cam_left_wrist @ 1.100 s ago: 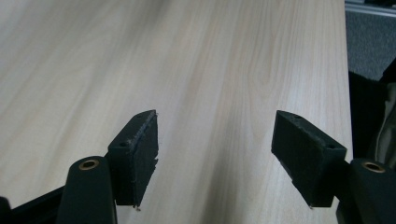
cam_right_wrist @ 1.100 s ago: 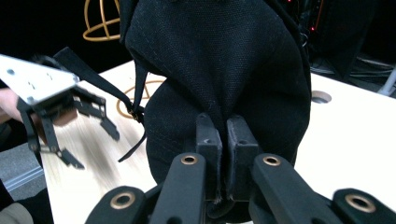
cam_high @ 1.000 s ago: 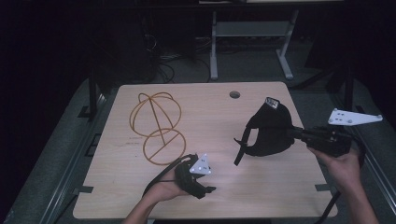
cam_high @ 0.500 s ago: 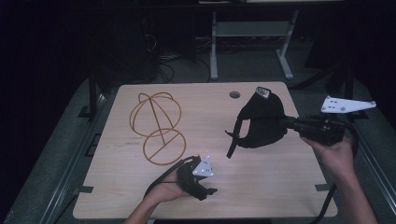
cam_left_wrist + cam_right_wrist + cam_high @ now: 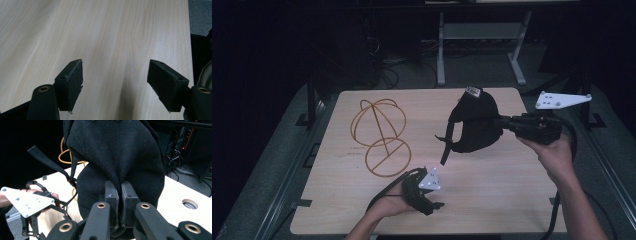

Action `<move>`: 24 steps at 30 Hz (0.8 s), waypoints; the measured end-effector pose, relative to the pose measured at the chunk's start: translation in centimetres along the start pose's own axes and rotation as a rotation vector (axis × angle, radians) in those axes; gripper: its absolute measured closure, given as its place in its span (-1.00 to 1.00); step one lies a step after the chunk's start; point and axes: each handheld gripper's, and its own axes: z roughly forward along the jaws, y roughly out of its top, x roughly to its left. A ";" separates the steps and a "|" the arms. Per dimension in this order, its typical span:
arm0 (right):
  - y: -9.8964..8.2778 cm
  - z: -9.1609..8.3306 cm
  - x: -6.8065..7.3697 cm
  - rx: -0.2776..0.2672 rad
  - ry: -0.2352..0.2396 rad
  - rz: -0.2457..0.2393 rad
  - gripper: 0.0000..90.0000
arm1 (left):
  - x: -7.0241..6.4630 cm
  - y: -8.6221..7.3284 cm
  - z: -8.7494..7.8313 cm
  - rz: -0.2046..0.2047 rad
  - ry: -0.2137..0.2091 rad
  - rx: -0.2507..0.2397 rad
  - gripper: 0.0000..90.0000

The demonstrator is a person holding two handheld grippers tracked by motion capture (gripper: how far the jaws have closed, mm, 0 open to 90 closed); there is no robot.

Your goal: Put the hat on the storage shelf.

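Tabletop (image 5: 492, 210): pale wood-grain surface with a round hole near its far edge, seen in the right gripper view. The surroundings are dark; a metal frame stands on the floor beyond the far edge.

Black cap (image 5: 474, 125): held clear of the tabletop over its right half, crown bunched, a white label at the top, and a strap (image 5: 446, 150) hanging loose from its left side. In the right gripper view the dark woven cloth rises directly ahead of the jaws, with a fold of it pinched between them.

Wire stand (image 5: 379, 135): orange wire, a domed cage above a ringed base, lying on the left half of the tabletop, well apart from the cap.

Right hand-held gripper (image 5: 504, 121): held level at the right edge of the tabletop, pointing left toward the cap. Jaws pressed together on the cap's cloth. A grey three-cornered plate sits on top of it.

Left hand-held gripper (image 5: 438, 205): resting low near the tabletop's near edge, to the right of the stand's base. In the left gripper view (image 5: 115, 82) the jaws stand wide apart over bare wood, with nothing between them.
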 end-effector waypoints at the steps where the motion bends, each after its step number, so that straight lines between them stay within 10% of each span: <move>1: 0.2 0.2 0.0 -0.001 0.003 -0.001 0.91 | 0.0 0.0 0.0 0.001 0.000 0.001 -0.37; 24: 5.9 6.2 2.6 0.024 0.113 -0.093 0.91 | 0.1 0.0 -0.3 -0.015 -0.002 -0.010 -0.39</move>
